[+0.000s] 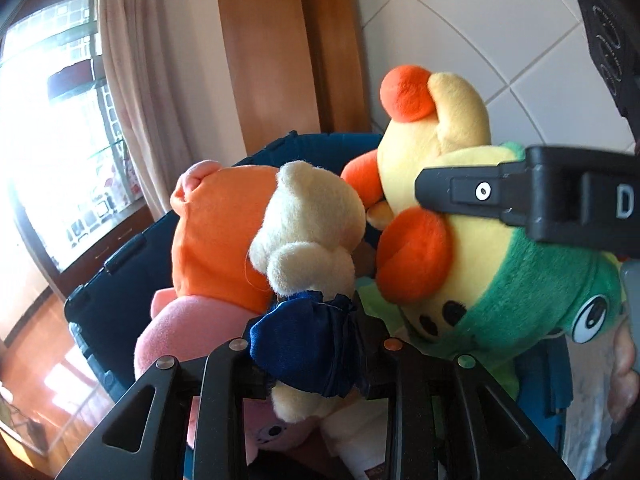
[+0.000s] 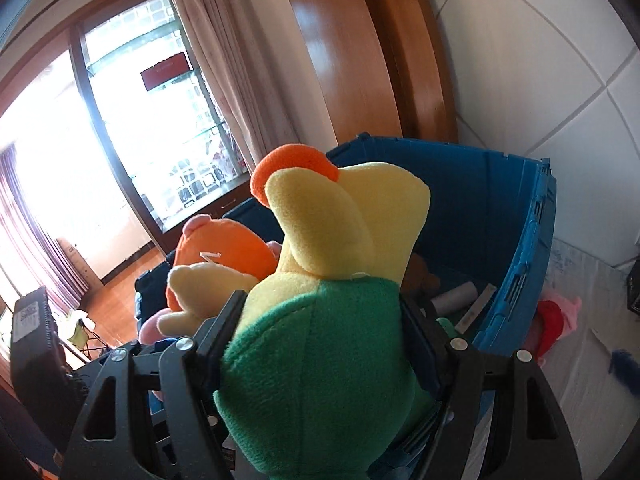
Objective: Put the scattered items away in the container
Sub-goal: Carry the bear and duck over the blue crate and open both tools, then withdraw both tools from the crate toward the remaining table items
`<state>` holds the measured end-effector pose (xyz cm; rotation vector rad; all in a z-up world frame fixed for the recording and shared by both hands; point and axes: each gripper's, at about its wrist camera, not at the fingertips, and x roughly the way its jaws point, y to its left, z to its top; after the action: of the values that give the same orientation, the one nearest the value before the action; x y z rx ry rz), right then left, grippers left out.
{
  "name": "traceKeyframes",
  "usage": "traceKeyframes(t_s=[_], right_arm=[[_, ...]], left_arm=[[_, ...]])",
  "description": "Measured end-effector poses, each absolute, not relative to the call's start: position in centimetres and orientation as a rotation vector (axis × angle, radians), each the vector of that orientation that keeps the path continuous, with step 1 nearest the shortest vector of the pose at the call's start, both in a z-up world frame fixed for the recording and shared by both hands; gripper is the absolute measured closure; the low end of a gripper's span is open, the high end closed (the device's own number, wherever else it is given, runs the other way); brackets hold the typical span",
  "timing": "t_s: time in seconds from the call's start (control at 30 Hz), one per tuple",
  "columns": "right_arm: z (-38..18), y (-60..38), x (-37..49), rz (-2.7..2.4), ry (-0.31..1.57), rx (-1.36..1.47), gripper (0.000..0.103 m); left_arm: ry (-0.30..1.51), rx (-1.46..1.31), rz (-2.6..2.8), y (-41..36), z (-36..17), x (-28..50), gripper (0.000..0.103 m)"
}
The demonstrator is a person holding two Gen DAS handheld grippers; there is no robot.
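Observation:
My left gripper [image 1: 310, 346] is shut on a cream bear [image 1: 308, 216] by its blue denim skirt, holding it over the blue crate [image 1: 120, 280]. Behind the bear a pink plush in an orange dress [image 1: 216, 232] lies in the crate. My right gripper [image 2: 320, 328] is shut on a green and yellow plush [image 2: 320, 380] with orange tips, also over the blue crate [image 2: 500, 200]. In the left wrist view one of the right gripper's fingers [image 1: 460, 192] crosses that green and yellow plush [image 1: 500, 280]. The cream bear [image 2: 200, 280] shows at the left of the right wrist view.
Inside the crate lie a grey tube [image 2: 456, 296] and a brown plush [image 2: 420, 276]. A red and pink plush [image 2: 556, 320] and a blue scrap [image 2: 624, 364] lie outside on the pale cloth at the right. A window, a curtain and a tiled wall stand behind.

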<state>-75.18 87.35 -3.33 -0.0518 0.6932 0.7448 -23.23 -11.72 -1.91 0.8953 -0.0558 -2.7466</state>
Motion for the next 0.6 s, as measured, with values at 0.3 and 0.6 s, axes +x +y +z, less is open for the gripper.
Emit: traceKeyframes(t_s=[0.3,0.6], right_arm=[[-0.8,87.0,-76.6,0.638,0.660,-0.076,0.024],[0.9,83.5,-79.2,0.558,0.616,-0.039,0.020]], left_arm=[[-0.030,0.888,-2.791,-10.0,-1.4,-22.0,0.035],[-0.033,0.787,-2.808,-9.2,0.2,-19.5,0.022]])
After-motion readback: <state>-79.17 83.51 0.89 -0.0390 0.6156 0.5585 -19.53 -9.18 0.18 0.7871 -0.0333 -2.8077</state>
